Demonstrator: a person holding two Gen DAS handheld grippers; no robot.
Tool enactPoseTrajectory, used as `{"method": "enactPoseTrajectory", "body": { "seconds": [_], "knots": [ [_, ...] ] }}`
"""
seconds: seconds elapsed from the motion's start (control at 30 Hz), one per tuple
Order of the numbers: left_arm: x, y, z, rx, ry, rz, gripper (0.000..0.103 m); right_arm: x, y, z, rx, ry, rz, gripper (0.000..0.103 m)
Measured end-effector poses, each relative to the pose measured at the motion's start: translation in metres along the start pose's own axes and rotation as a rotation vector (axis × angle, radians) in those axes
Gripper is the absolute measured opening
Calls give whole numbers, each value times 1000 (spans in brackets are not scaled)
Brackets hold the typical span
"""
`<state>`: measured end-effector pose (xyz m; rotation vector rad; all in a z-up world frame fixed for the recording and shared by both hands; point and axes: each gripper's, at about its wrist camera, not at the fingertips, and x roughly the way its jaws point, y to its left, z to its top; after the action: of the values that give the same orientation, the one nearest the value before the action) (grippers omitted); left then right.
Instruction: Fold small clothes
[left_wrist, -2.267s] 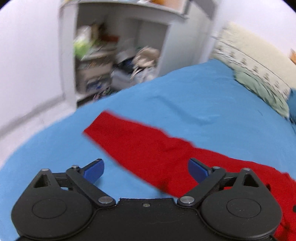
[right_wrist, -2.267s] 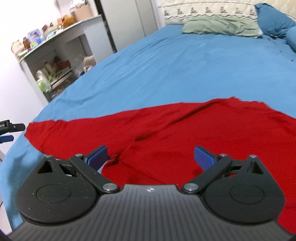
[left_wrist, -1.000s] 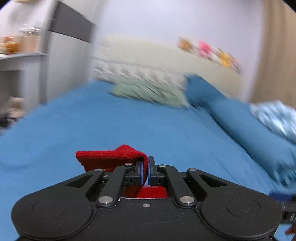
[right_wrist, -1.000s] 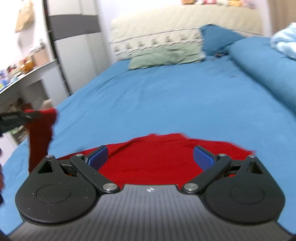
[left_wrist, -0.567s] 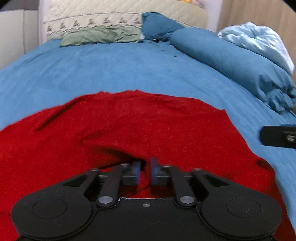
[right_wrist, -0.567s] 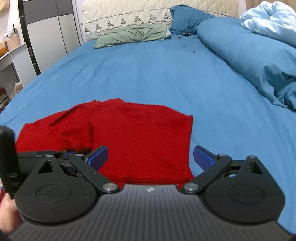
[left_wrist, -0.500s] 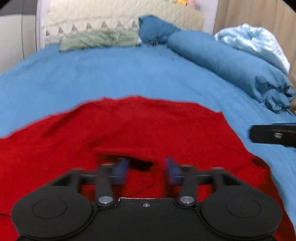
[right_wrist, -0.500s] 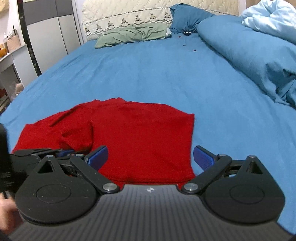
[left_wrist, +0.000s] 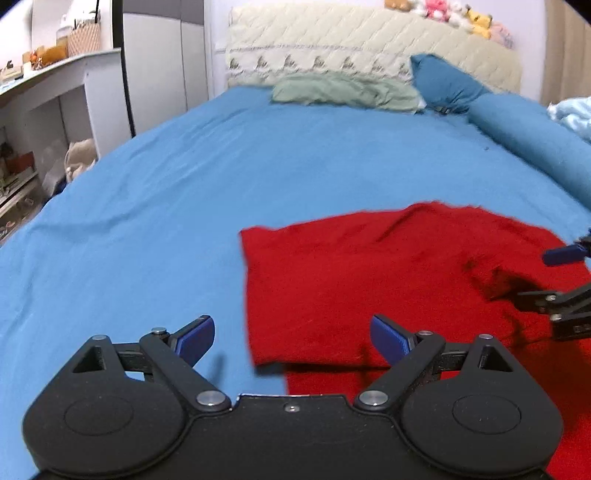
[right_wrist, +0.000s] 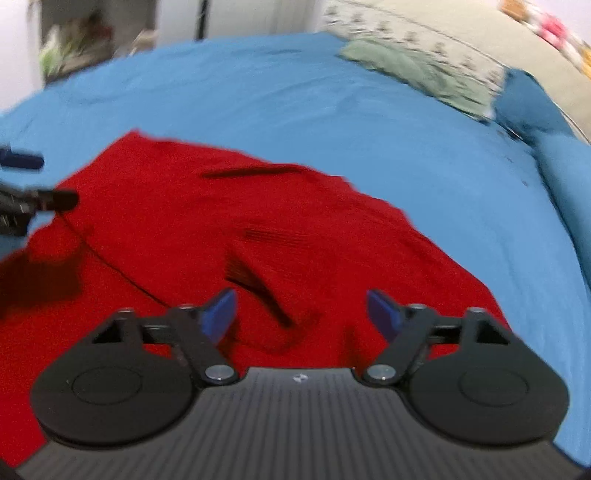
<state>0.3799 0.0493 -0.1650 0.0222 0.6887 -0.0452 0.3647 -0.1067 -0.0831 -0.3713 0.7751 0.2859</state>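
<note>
Nearest in the left wrist view, the left gripper (left_wrist: 291, 338) hangs with its blue-padded fingers spread wide and nothing between them, one finger over bare blue bedsheet (left_wrist: 147, 206) and the other over the near left corner of the red garment (left_wrist: 369, 280). The garment lies flat on the bed with one layer folded over another, its folded left edge running straight away from the camera. At the right border of this view the right gripper (left_wrist: 561, 273) shows from the side, above the garment's right part. In the right wrist view the right gripper (right_wrist: 301, 312) is likewise spread and empty, poised just above a rumpled, creased patch of the red garment (right_wrist: 207, 229); the left gripper's fingertips (right_wrist: 22, 160) poke in at the left edge. Beyond the garment lies open sheet, then a green pillow (left_wrist: 343, 92), a dark blue pillow (left_wrist: 443, 85) and a quilted cream headboard (left_wrist: 369, 48). Only the left view shows the white shelf unit (left_wrist: 55, 110) beside the bed, its open compartments holding blurred clutter, with a woven basket (left_wrist: 83, 38) and small items on top, and plush toys (left_wrist: 450, 11) along the headboard. The right view is motion-blurred.
</note>
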Motion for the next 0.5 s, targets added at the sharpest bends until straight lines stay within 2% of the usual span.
{"method": "enactPoseTrajectory", "body": {
  "seconds": [0.03,0.07,0.1,0.13,0.17,0.27,0.33,0.4,0.5],
  "knots": [
    [1,-3,-2,14,6,2,94,10,8,4,-41,19,-4,79],
    [3,-3,-3,26,11,5,94,19,15,6,-76,30,-15,65],
    [4,-1,-5,35,20,7,94,26,19,7,-101,40,-18,41],
    [5,2,-5,37,30,6,94,33,20,8,-111,51,-6,26],
    [6,4,-6,35,35,1,94,34,19,8,-99,50,2,20],
    [4,15,-9,16,54,-13,94,18,-4,3,59,-22,-42,20],
    [-3,22,-15,13,65,-17,94,2,-26,-11,240,-51,-86,20],
    [-3,23,-15,3,69,-30,94,-5,-42,-30,374,-53,-86,21],
    [2,26,-17,-18,89,-33,94,1,-53,-60,497,-25,-39,23]
  ]
}}
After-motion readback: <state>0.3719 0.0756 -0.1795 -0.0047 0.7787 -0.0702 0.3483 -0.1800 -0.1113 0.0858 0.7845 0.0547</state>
